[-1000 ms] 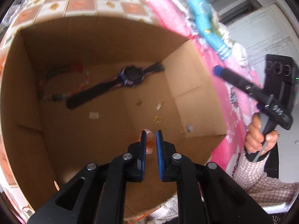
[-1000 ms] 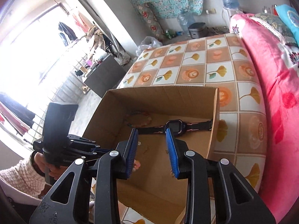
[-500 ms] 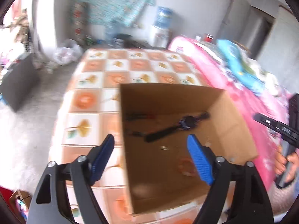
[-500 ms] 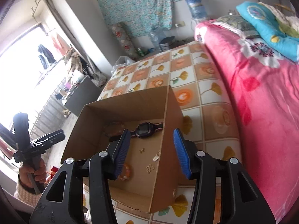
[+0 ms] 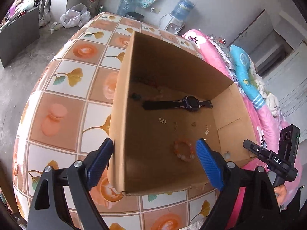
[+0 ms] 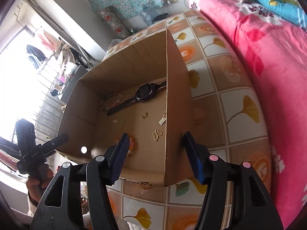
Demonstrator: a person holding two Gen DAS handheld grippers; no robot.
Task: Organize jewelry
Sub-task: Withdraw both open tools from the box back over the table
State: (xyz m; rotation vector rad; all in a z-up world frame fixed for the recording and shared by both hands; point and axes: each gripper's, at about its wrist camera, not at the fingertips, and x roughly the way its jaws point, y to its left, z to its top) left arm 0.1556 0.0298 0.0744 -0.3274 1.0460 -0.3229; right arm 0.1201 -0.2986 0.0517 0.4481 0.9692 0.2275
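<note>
Left gripper [image 5: 154, 159] straddles the box [image 5: 172, 69] wall, jaws just spread wide, gripping nothing. The bead bracelet [image 5: 183, 150] lies on the box floor just inside its right jaw. Right gripper [image 6: 156, 156], jaws just opening, empty, stands farther off, astride the opposite wall.

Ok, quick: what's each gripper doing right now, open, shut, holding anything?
Left gripper: open, jaws just opened, straddling the cardboard box wall, gripping nothing.
Right gripper: open, jaws just opened, straddling the opposite wall, gripping nothing.
</note>
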